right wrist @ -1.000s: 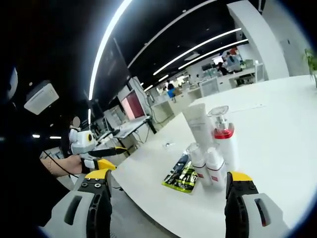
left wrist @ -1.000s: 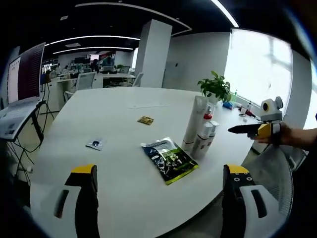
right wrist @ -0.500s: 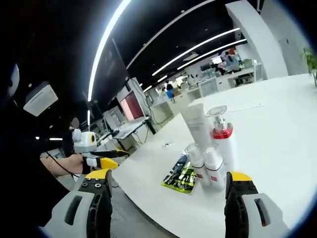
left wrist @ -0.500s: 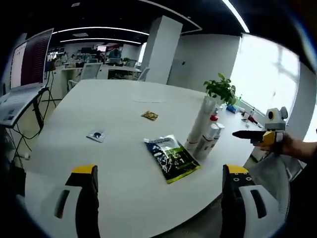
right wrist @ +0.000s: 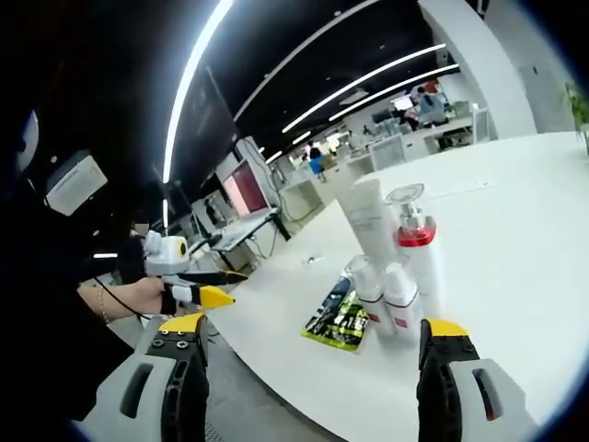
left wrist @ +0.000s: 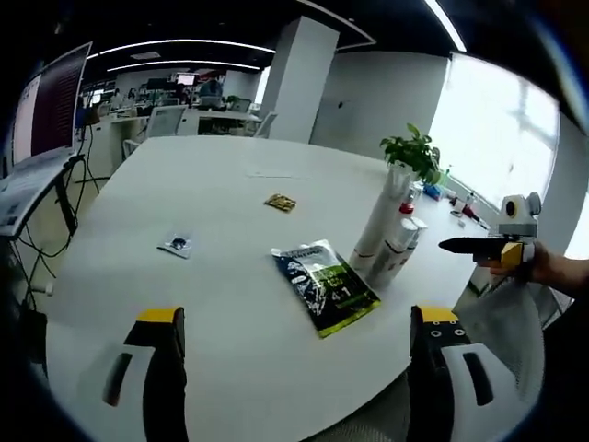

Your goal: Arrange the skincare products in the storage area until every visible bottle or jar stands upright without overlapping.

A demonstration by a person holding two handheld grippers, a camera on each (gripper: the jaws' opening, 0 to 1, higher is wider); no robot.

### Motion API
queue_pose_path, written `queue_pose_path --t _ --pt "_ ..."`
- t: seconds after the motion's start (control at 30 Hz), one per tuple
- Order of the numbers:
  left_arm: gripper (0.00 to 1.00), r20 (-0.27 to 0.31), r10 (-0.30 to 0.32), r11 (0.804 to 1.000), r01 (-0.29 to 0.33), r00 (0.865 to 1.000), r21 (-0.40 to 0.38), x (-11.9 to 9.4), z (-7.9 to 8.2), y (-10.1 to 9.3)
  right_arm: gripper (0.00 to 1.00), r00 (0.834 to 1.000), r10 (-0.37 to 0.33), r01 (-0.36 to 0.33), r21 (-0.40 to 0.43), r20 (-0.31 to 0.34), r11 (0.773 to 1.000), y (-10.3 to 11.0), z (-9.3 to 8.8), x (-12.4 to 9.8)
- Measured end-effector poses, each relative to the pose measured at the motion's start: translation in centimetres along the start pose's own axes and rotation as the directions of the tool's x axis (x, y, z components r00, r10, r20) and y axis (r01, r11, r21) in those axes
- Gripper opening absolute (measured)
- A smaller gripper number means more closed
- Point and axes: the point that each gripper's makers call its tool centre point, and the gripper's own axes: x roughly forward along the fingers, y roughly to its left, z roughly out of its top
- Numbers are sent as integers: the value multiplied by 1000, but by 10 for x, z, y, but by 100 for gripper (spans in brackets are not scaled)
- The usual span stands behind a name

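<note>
**Right gripper view: bottles stand straight ahead of the nearer, right-hand fingers**

Right gripper view puts the cluster of skincare bottles (right wrist: 391, 267) dead ahead, between the two spread fingers (right wrist: 175, 391) and a little beyond their tips, near the edge of the white bench (right wrist: 515, 239). The tall white tube (right wrist: 370, 221), the red-collared pump bottle (right wrist: 416, 249) and two small bottles (right wrist: 385, 299) all stand with long axes upright, close together; whether they touch cannot be told. A green sachet (right wrist: 339, 322) lies flat just to the left of them.

The right gripper (right wrist: 308, 387) is wide open and empty, and judged the nearer one. In the left gripper view the same group (left wrist: 391, 230) sits farther ahead and to the right of the left gripper (left wrist: 299, 387), likewise wide open and holding nothing.
</note>
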Motion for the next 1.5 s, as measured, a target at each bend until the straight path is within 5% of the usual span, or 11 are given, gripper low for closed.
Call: queue_pose_path --t 0.9,1.5 --pt "92 -47 37 997 -34 998 65 20 19 30 98 999 -8 7 15 39 1000 0 7 -3" --pt "86 -136 68 994 -55 988 99 33 6 49 97 999 -7 5 26 47 1000 -3 7 -3"
